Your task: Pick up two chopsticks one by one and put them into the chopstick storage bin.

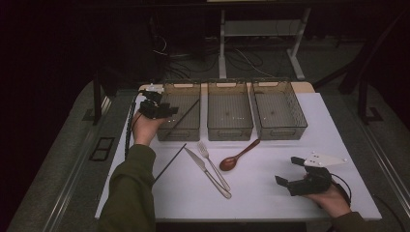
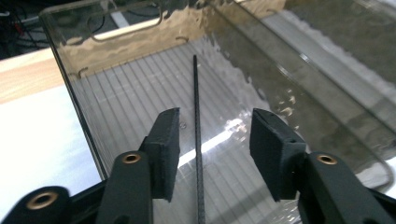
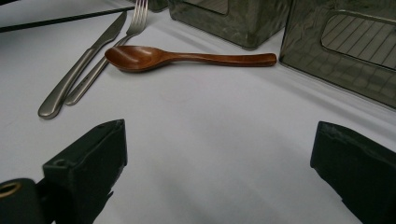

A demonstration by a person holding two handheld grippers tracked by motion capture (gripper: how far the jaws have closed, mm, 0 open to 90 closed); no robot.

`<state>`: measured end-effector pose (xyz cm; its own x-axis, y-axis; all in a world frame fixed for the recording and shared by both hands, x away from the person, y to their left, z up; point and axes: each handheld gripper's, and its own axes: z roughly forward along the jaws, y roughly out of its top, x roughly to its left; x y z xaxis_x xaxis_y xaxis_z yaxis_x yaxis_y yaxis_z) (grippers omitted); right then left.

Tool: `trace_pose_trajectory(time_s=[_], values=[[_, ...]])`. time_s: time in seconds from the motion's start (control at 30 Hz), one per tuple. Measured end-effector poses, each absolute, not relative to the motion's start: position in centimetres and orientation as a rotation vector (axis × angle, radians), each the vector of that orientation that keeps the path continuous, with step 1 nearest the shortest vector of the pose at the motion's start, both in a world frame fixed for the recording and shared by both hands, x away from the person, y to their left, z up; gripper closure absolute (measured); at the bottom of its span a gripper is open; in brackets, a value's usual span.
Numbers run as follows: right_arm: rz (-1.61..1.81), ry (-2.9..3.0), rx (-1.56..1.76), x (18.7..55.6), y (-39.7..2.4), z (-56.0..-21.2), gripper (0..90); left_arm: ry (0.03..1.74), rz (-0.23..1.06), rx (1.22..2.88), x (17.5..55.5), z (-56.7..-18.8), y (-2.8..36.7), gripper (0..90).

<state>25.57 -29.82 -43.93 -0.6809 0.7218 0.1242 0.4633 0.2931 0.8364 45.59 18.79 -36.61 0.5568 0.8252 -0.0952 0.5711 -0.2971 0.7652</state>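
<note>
Left gripper [image 1: 170,110] hovered over left clear bin [image 1: 192,87], jaws spread, pads clear of thin black chopstick [image 2: 196,121] lying between them inside bin, leaning toward far wall. Second black chopstick [image 1: 170,163] lay on white table [image 1: 261,193] just in front of that bin. Beside it: steel knife [image 1: 207,172], fork [image 1: 212,166], wooden spoon [image 1: 238,156]. Right gripper [image 1: 289,171] rested near table's right front, jaws wide apart, nothing between them.
</note>
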Motion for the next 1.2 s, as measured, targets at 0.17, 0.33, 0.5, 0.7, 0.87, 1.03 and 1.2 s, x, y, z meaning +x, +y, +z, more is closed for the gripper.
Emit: trace_pose_trajectory(time_s=[0.17,0.33,0.5,0.7,0.87,1.03,1.2], values=[[1.333,2.288,1.086,25.6,-29.8,-43.9,3.3,1.076,0.400,1.978,44.7,-35.7,18.9,44.9],[1.332,2.293,1.084,25.6,-29.7,-44.0,3.3,1.030,0.405,1.960,43.5,-35.1,18.8,39.7],[1.336,2.295,1.084,25.6,-29.8,-44.0,3.2,0.992,0.392,1.965,42.4,-34.8,18.3,32.8],[1.337,2.291,1.091,25.6,-29.8,-44.0,3.3,0.951,0.382,1.947,40.4,-34.6,18.0,25.9],[1.337,2.293,1.089,25.7,-29.8,-44.0,3.2,0.932,0.384,1.935,38.5,-34.8,18.2,21.8],[1.333,2.297,1.091,25.7,-29.7,-44.0,3.3,0.921,0.383,1.919,36.9,-35.1,18.6,20.9],[1.332,2.295,1.093,25.6,-29.7,-44.0,3.3,0.918,0.398,1.916,35.3,-35.6,18.8,19.5]])
